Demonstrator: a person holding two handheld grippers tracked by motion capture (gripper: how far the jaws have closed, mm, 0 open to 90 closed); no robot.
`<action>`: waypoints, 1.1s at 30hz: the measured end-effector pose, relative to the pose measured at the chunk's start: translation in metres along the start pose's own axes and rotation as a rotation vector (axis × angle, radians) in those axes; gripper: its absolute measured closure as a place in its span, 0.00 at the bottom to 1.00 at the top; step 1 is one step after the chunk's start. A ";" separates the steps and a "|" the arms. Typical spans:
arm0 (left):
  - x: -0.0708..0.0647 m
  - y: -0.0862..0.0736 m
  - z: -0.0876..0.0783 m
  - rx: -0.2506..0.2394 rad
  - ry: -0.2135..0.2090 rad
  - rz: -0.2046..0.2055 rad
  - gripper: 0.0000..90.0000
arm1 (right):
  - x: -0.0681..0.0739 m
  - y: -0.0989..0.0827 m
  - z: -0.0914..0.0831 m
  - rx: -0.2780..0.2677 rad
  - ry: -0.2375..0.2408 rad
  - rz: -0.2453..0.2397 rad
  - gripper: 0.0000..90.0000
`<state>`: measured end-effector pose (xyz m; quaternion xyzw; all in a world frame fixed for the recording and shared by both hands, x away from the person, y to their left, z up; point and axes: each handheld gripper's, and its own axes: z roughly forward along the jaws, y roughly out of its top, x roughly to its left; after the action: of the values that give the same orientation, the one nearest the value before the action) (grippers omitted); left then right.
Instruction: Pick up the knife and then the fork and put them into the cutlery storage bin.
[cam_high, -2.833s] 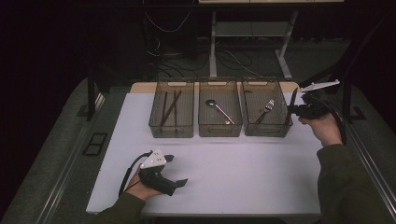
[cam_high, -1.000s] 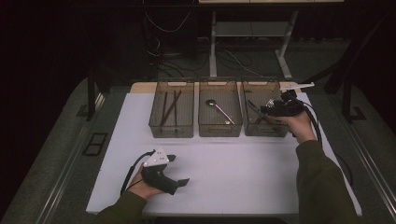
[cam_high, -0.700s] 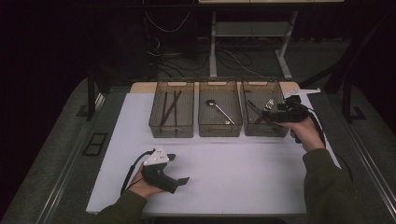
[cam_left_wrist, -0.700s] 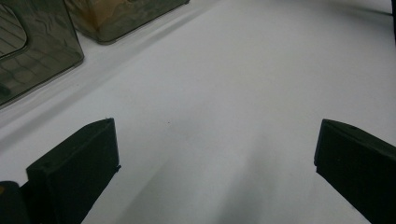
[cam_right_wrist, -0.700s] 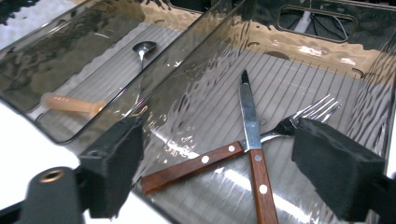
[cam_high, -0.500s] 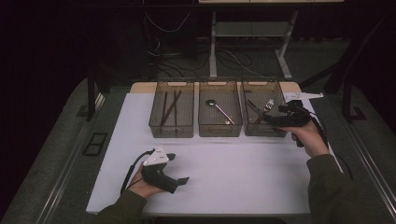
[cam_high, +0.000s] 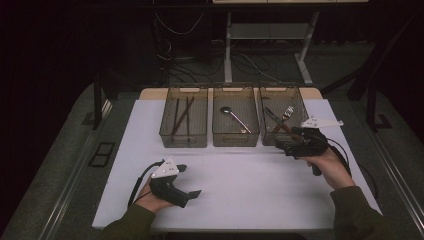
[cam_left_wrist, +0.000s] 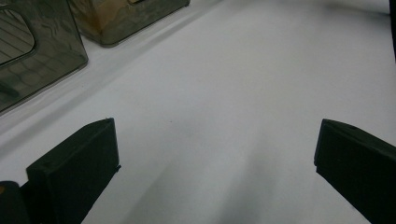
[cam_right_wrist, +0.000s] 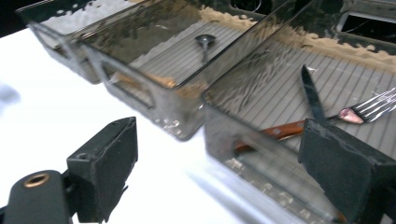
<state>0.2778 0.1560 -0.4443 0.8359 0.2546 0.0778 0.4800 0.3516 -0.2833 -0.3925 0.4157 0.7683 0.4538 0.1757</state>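
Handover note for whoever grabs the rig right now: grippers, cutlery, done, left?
Left gripper: open, empty, resting on the white table, front left.
Right gripper: open, nothing between its jaws, which have just been opening; it sits in front of the right bin.
Right bin holds a knife with a brown handle and a fork; middle bin holds a spoon; left bin holds chopsticks.
Done: cutlery seen is sorted into bins.
Left: probably nothing on the mat to sort; confirm before the next move.

The knife (cam_right_wrist: 312, 95) tip is hidden behind the right tool's (cam_right_wrist: 224, 172) jaw.
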 end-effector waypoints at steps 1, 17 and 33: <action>0.000 0.000 0.000 -0.001 -0.001 0.001 0.00 | 0.003 -0.003 -0.002 -0.003 0.000 -0.005 0.14; -0.003 0.001 -0.003 -0.005 0.006 0.012 0.00 | 0.033 -0.057 -0.016 0.039 0.039 -0.029 0.14; -0.005 0.001 -0.004 0.004 -0.001 0.021 0.00 | 0.049 -0.089 -0.033 0.056 0.089 -0.046 0.14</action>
<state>0.2724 0.1558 -0.4407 0.8396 0.2458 0.0818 0.4775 0.2578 -0.2840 -0.4449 0.3819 0.7972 0.4460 0.1401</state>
